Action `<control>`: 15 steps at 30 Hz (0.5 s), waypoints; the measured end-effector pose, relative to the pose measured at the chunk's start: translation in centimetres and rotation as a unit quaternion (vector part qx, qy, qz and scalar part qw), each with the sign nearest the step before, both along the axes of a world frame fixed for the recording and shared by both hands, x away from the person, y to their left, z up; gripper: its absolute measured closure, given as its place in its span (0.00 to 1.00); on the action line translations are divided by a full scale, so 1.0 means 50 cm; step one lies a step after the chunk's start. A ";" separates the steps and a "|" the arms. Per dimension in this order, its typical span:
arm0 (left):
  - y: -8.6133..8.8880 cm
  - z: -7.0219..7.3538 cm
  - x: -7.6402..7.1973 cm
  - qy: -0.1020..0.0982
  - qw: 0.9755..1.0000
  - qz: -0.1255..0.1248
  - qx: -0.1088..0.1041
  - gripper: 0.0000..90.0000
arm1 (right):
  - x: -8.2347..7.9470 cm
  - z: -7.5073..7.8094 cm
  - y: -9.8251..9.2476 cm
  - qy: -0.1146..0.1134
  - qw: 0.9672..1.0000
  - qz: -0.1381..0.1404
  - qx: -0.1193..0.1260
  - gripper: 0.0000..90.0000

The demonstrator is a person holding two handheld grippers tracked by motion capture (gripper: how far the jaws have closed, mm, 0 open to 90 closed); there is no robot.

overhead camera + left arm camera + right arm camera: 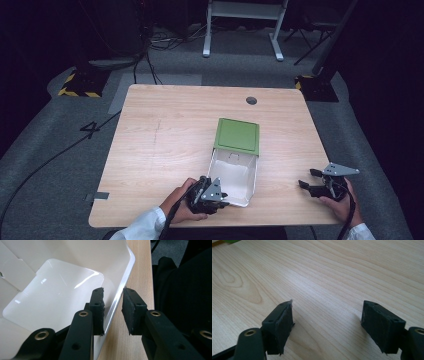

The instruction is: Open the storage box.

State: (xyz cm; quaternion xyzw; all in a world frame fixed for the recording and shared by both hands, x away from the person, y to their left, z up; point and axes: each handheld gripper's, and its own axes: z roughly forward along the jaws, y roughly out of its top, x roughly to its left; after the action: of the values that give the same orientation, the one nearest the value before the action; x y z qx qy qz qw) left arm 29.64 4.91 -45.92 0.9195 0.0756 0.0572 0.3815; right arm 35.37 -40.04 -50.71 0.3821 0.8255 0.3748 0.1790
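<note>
A white box point(234, 172) lies open on the wooden table point(165, 135), its green lid point(237, 136) folded back on the far side. It holds nothing. My left gripper point(226, 201) is at the box's near rim. In the left gripper view the left gripper point(113, 293) is open, one jaw inside the box point(57, 290) and the other outside, straddling the thin wall with a gap on each side. My right gripper point(307, 178) rests open over bare wood at the table's right front, and the right gripper point(327, 307) has nothing between its pads.
A round cable hole point(251, 100) sits near the table's far edge. A strip of grey tape point(100, 196) marks the front left corner. On the floor around are cables point(150, 55), yellow-black stand bases point(82, 82) and a white frame point(242, 25) behind.
</note>
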 end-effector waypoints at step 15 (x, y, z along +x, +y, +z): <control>0.017 0.054 -0.027 -0.022 0.999 -0.014 -0.041 0.72 | 0.000 0.000 0.000 0.000 1.000 0.000 0.000 0.28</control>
State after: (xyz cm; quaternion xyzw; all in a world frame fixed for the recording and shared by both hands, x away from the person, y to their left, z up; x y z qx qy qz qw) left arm 28.28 5.75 -43.22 0.9027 0.0565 0.0687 0.4210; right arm 35.37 -40.04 -50.71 0.3822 0.8254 0.3749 0.1789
